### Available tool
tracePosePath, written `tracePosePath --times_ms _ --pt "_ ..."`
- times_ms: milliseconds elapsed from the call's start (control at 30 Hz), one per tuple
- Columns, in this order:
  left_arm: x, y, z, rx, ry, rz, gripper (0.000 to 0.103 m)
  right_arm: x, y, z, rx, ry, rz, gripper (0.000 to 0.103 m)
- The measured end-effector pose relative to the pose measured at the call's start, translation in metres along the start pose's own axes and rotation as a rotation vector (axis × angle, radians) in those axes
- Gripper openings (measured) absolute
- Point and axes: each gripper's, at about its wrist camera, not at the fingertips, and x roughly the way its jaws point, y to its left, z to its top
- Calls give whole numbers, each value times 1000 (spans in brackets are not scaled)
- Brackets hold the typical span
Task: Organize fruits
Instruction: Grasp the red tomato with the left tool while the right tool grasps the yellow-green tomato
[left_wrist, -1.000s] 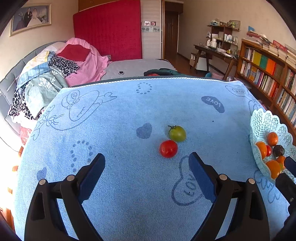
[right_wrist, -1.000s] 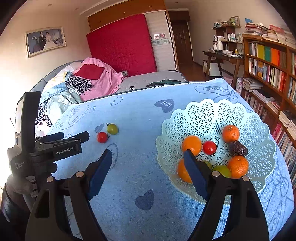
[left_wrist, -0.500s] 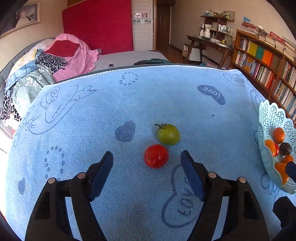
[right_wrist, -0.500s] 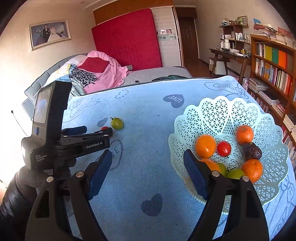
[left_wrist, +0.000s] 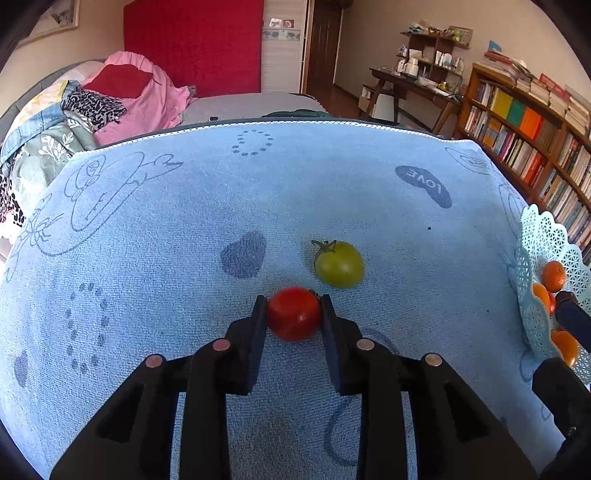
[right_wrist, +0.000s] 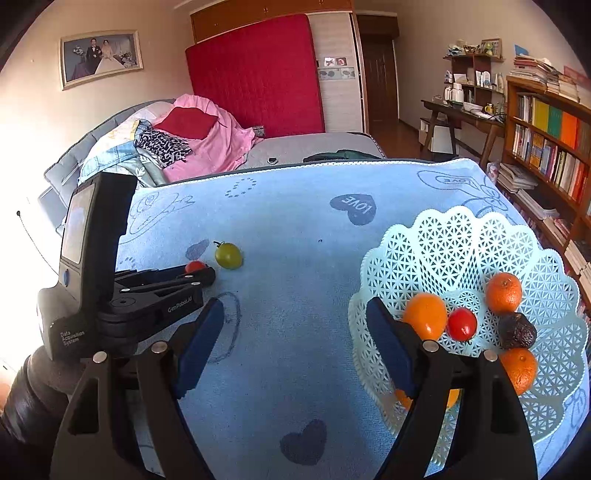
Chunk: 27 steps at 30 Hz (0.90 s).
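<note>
With its jaws just closed in, the left gripper (left_wrist: 293, 306) clamps the red tomato (left_wrist: 294, 314), one pad touching each side; the tomato sits on the blue towel (left_wrist: 332, 192), low in the left wrist view; a green tomato (left_wrist: 339, 264) with its stem on lies just beside it, further from the camera and slightly right, apart from the pads; from the right wrist view the left gripper (right_wrist: 201, 275) comes in from the left, tips at the red tomato (right_wrist: 195, 266), green tomato (right_wrist: 229, 255) just past them; the right gripper (right_wrist: 295, 332) is spread wide with nothing between its pads, over bare towel, its right finger (right_wrist: 391, 350) overlapping the near rim of the white lattice basket (right_wrist: 461, 236); the basket stands at the towel's right side, well apart from the two loose tomatoes; inside: several oranges (right_wrist: 503, 292), a second red tomato (right_wrist: 461, 324), a dark avocado (right_wrist: 516, 330); a dark sleeve (right_wrist: 22, 398) shows bottom left behind the left gripper's body.
</note>
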Motion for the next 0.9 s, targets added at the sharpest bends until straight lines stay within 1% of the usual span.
tracePosePath --times_ms 100,367,533,600,667,733,800,900 --pt "-5 10 1 -26 -17 25 28 10 6 5 -26 2 -1 81" --pt "-32 29 9 -53 -120 148 28 54 37 16 -107 32 20 81" --pt "-36 35 10 -71 -132 171 28 95 51 19 -149 97 50 81" --pt "-36 37 9 -79 -132 179 28 110 51 21 -132 135 62 79" --pt "-35 38 9 -82 -131 184 28 121 50 26 -110 158 82 73" --pt "-34 38 9 -84 -129 187 28 127 51 32 -99 162 84 72" --pt "-33 37 10 -83 -130 192 29 133 52 36 -97 164 84 67" --pt "-33 36 9 -78 -133 193 28 140 53 41 -89 175 90 62"
